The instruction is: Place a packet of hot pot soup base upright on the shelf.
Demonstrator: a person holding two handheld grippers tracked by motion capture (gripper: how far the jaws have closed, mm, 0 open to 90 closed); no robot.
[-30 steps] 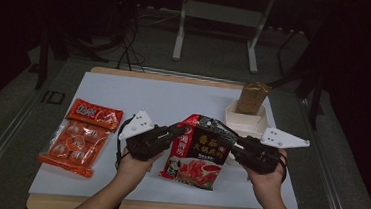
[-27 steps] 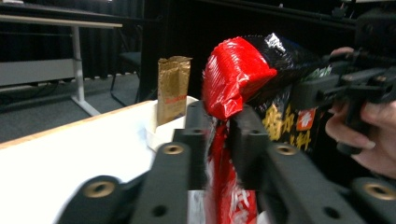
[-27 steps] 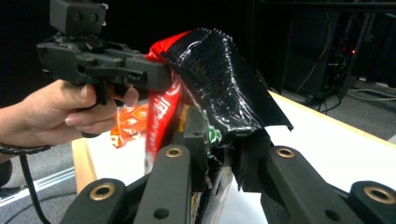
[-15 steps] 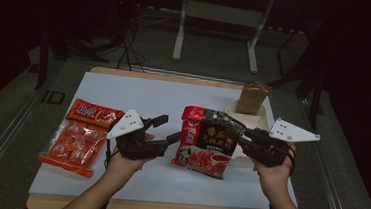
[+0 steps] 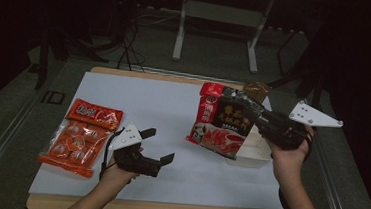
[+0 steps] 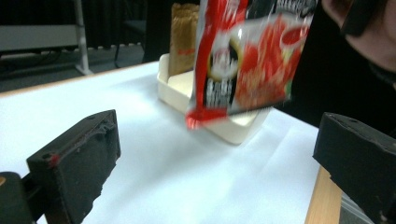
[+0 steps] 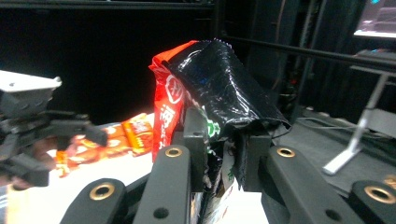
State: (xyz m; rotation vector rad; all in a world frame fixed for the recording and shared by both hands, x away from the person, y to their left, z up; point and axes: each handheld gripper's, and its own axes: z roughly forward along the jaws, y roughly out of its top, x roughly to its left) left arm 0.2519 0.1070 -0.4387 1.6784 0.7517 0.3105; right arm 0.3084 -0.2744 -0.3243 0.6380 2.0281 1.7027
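Looking down from the high view, the right gripper (image 5: 260, 121) has its jaws clamped on the edge of a glossy black-and-red plastic food pouch (image 5: 224, 121), which hangs in the air above the white paper-covered table (image 5: 153, 102), tilted, its lower end over a shallow cream rectangular tray (image 5: 250, 152). A brown paper bag (image 5: 256, 90) stands behind the pouch. The left gripper (image 5: 159, 146) sits low near the front of the table, jaws spread apart with nothing between them, well apart from the pouch. To its left lie a clear orange packet of round pieces (image 5: 72, 143) and, touching its far end, a flat red sachet (image 5: 94, 113).

From the left gripper view, the two black jaws stand wide at either side of the picture, with bare white table between them. Beyond them the pouch (image 6: 247, 60) hangs blurred over the cream tray (image 6: 187, 91), its red lower corner just above the tray's near wall, and the brown bag (image 6: 183, 37) stands upright in the tray's far end.

From the right gripper view, the jaws are closed on the pouch (image 7: 212, 93), whose crumpled black top folds over them. The left gripper (image 7: 60, 128) shows at far left, with the orange packets (image 7: 123, 137) behind it.
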